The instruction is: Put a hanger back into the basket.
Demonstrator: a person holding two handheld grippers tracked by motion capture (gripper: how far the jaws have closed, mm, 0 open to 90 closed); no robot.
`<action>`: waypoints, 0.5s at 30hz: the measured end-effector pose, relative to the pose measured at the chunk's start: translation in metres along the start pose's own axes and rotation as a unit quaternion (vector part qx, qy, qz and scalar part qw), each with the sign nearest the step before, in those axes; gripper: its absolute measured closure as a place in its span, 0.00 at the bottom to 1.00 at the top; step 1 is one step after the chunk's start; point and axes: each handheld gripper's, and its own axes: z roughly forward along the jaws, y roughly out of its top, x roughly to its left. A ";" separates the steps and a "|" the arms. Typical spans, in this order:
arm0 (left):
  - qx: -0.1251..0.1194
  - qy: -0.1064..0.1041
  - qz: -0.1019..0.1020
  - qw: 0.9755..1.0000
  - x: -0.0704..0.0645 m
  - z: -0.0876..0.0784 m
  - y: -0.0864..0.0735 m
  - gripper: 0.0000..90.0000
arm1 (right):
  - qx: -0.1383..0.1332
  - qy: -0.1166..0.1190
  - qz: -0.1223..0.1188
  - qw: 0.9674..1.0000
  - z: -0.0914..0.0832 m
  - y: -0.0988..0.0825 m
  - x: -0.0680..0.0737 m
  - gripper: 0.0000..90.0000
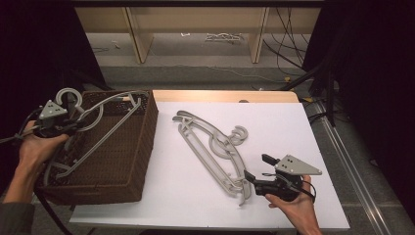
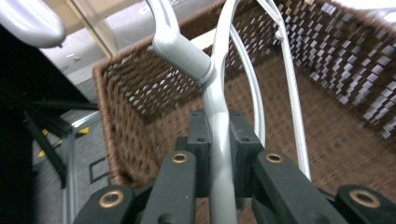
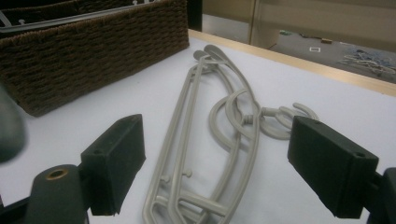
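A grey plastic hanger point(image 1: 108, 128) lies slanted inside the brown wicker basket point(image 1: 142, 147), its hook point(image 1: 68, 95) sticking out over the basket's far left corner. My left gripper point(image 1: 72, 126) is shut on it; in the left gripper view the black pads clamp the hanger's arm point(image 2: 218, 140) just below the hook's neck point(image 2: 183, 52). More grey hangers point(image 1: 211, 147) lie stacked diagonally on the white table point(image 1: 274, 122). My right gripper point(image 1: 258, 167) stands open at their near end, and in the right gripper view the hangers point(image 3: 231, 121) lie between and beyond its wide-apart pads point(image 3: 114, 158).
The basket point(image 3: 93, 51) takes up the table's left side. A wooden strip point(image 1: 225, 95) runs along the table's far edge, with shelving legs and cables on the floor beyond. A metal rail point(image 1: 350, 156) runs along the right of the table.
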 end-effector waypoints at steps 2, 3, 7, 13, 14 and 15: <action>0.009 -0.003 0.001 1.000 0.003 0.002 -0.004 0.91 | 0.002 -0.002 0.000 1.000 0.000 0.001 0.000 0.22; 0.012 -0.006 0.001 1.000 0.003 0.003 -0.005 0.91 | -0.004 -0.007 -0.010 1.000 0.000 0.001 -0.001 0.22; 0.030 -0.009 0.005 0.999 0.000 0.011 -0.005 0.91 | -0.007 -0.007 -0.008 1.000 0.001 0.000 -0.001 0.22; 0.056 -0.008 0.001 0.998 -0.004 0.024 -0.008 0.90 | -0.007 -0.004 -0.007 1.000 0.001 0.000 -0.001 0.22; 0.060 -0.010 0.000 0.998 -0.004 0.026 -0.008 0.90 | 0.003 -0.003 -0.004 1.000 -0.001 0.001 -0.001 0.22; 0.064 -0.011 -0.005 0.998 -0.006 0.028 -0.009 0.90 | 0.006 -0.002 -0.001 1.000 -0.001 0.000 -0.001 0.22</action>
